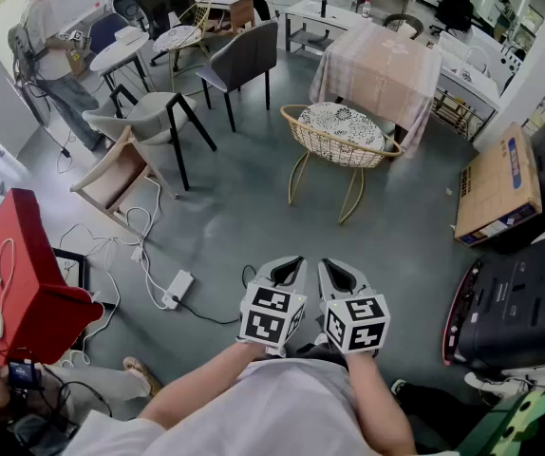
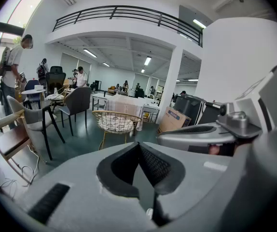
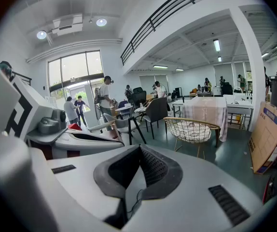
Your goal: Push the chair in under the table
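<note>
Looking steeply down from my head, I hold my left gripper (image 1: 290,266) and right gripper (image 1: 334,272) side by side at the lower middle of the frame. Both tilt down toward the grey floor (image 1: 234,207). Each pair of jaws is clenched tip to tip, with nothing between them. The wire chair (image 1: 341,133), with its patterned cushion, stands in the upper middle of the frame, well apart from my tongs. It is just in front of the table (image 1: 382,65), which is draped in a pale checked cloth. The chair's seat is out on open floor, not under the table. A cardboard box (image 1: 500,188) sits at the right edge. A white power strip (image 1: 178,288) lies at lower left.
</note>
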Action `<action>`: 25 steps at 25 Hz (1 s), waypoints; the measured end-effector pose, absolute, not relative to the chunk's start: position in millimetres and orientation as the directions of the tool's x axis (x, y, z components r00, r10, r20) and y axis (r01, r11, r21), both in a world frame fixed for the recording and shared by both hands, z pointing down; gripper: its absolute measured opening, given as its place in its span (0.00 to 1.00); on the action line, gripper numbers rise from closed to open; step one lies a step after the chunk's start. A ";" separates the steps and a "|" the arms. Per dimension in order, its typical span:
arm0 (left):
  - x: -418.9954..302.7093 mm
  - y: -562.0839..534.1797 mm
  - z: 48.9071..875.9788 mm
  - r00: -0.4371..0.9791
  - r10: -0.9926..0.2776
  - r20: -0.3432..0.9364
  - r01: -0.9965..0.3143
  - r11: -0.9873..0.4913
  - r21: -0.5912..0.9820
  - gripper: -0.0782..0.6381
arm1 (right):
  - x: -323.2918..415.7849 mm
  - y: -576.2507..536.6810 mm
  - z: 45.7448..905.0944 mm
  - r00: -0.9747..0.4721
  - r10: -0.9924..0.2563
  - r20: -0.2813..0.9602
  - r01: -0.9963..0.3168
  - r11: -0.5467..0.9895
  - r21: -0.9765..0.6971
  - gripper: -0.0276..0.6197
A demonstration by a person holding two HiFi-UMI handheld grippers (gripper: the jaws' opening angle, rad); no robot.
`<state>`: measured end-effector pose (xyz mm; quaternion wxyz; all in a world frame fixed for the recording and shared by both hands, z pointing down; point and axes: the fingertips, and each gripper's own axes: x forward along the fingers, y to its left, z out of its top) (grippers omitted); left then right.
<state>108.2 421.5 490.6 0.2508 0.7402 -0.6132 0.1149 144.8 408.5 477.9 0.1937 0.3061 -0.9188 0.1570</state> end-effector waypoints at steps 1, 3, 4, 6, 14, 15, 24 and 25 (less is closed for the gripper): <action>105.8 422.6 492.4 0.223 -0.849 0.479 -0.965 -0.122 0.232 0.12 | 142.1 409.6 479.1 -0.738 -0.501 0.453 -0.623 0.764 -0.170 0.05; 101.1 423.4 495.0 0.224 -0.848 0.479 -0.964 -0.122 0.235 0.12 | 137.1 410.5 481.6 -0.737 -0.500 0.454 -0.623 0.764 -0.170 0.05; 99.0 422.6 495.7 0.225 -0.849 0.478 -0.964 -0.124 0.234 0.12 | 135.0 409.8 482.9 -0.736 -0.501 0.456 -0.624 0.763 -0.170 0.05; 95.4 418.7 496.8 0.227 -0.849 0.478 -0.964 -0.127 0.232 0.12 | 131.7 405.7 485.2 -0.733 -0.503 0.457 -0.629 0.757 -0.176 0.05; 75.1 387.2 503.9 0.230 -0.841 0.490 -0.965 -0.131 0.227 0.12 | 111.5 378.2 493.5 -0.735 -0.495 0.463 -0.629 0.753 -0.194 0.05; 72.9 382.1 504.9 0.230 -0.840 0.491 -0.965 -0.132 0.226 0.12 | 109.4 373.0 494.9 -0.736 -0.494 0.463 -0.628 0.753 -0.194 0.05; 51.0 321.4 510.0 0.224 -0.836 0.502 -0.968 -0.130 0.216 0.12 | 93.9 311.5 502.4 -0.732 -0.496 0.467 -0.633 0.749 -0.197 0.05; 50.9 313.7 510.1 0.225 -0.834 0.504 -0.968 -0.131 0.216 0.12 | 93.9 304.0 502.6 -0.731 -0.496 0.469 -0.634 0.748 -0.198 0.05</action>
